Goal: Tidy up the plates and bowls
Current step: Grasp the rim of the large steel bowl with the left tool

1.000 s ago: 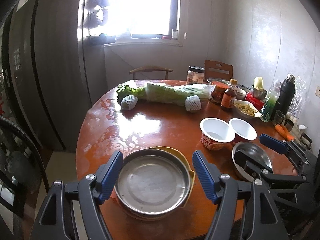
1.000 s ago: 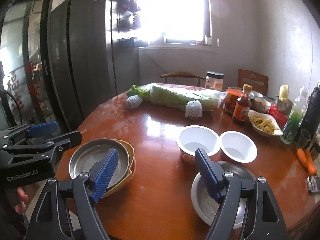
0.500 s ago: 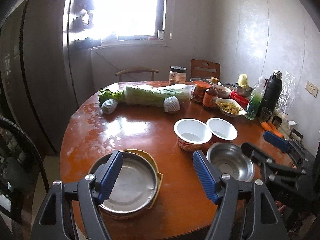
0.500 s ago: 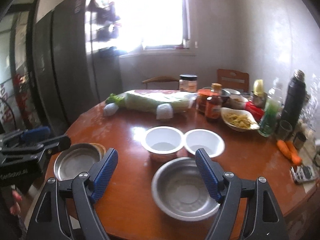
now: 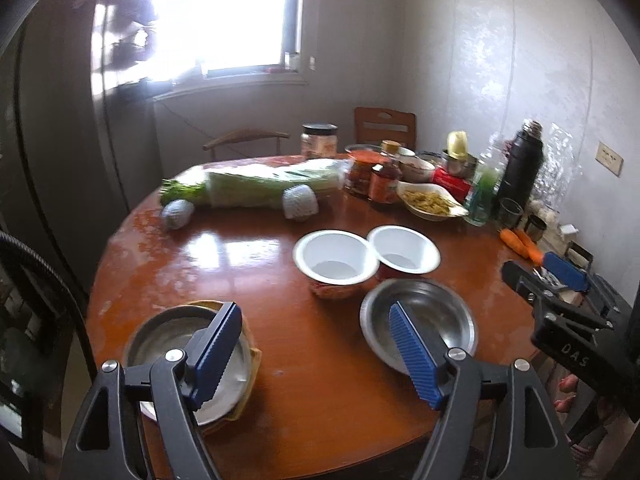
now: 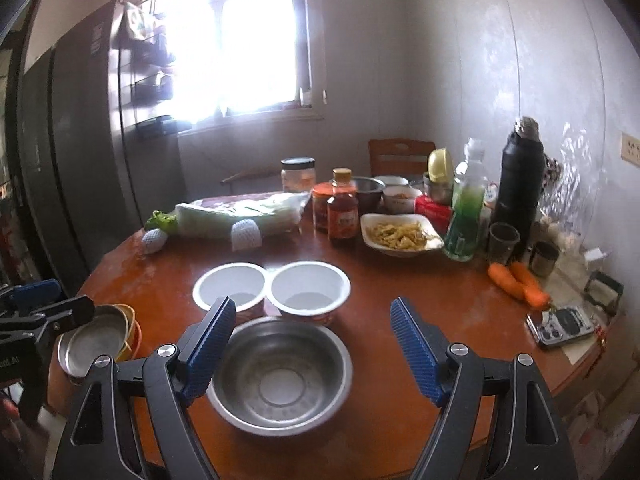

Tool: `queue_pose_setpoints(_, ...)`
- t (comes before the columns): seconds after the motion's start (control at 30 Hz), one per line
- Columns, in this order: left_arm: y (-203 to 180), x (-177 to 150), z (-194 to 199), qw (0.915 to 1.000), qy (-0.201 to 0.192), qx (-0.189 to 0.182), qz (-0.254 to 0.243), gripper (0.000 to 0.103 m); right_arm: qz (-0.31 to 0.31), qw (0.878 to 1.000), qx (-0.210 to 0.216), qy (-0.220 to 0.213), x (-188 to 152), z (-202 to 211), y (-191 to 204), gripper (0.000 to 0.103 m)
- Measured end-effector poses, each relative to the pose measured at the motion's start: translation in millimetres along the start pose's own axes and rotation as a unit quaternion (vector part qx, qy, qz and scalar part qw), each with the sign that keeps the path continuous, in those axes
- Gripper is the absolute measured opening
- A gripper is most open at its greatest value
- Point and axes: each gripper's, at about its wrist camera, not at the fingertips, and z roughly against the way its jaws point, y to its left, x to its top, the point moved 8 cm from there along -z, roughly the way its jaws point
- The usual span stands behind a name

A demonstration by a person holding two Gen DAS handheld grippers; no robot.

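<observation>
A steel plate (image 5: pixel 176 340) lies stacked on a yellow dish (image 5: pixel 250 350) at the table's near left; the stack also shows in the right wrist view (image 6: pixel 94 340). A steel bowl (image 6: pixel 280 372) (image 5: pixel 432 316) sits at the near middle. Two white bowls (image 6: pixel 230 286) (image 6: pixel 308 286) stand side by side behind it. My left gripper (image 5: pixel 316 354) is open and empty, above the table between the stack and the steel bowl. My right gripper (image 6: pixel 310 350) is open and empty, its fingers either side of the steel bowl, above it.
A wrapped cabbage (image 6: pixel 236 214), jars, a sauce bottle (image 6: pixel 342 210), a dish of food (image 6: pixel 400 234), a green bottle (image 6: pixel 464 220), a black flask (image 6: pixel 518 184) and carrots (image 6: pixel 516 280) crowd the round wooden table's (image 6: pixel 400 408) far and right side. Chairs stand behind.
Both grippers have swung right. The steel bowl now sits centred between my right fingers. The plate stack has slid to the left of my left gripper's view.
</observation>
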Motion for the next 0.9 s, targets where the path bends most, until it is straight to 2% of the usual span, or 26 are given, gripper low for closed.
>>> queue_pose_setpoints(0.2,-21,-8,-31,0.9994,0.031,-0.015,0.005,0.076,-0.012,1.000,0.010,0.022,-15,-13,-16,0.081)
queue_pose_setpoints(0.57,-38,-31,-93,0.9961,0.086,-0.017,0.013,0.076,-0.021,0.997,0.021,0.078,-55,-54,-33,0.081)
queue_pose_setpoints(0.9,-41,-42,-134,0.9938,0.108,-0.013,0.021,0.076,-0.033,0.993,0.027,0.110,-82,-89,-39,0.081)
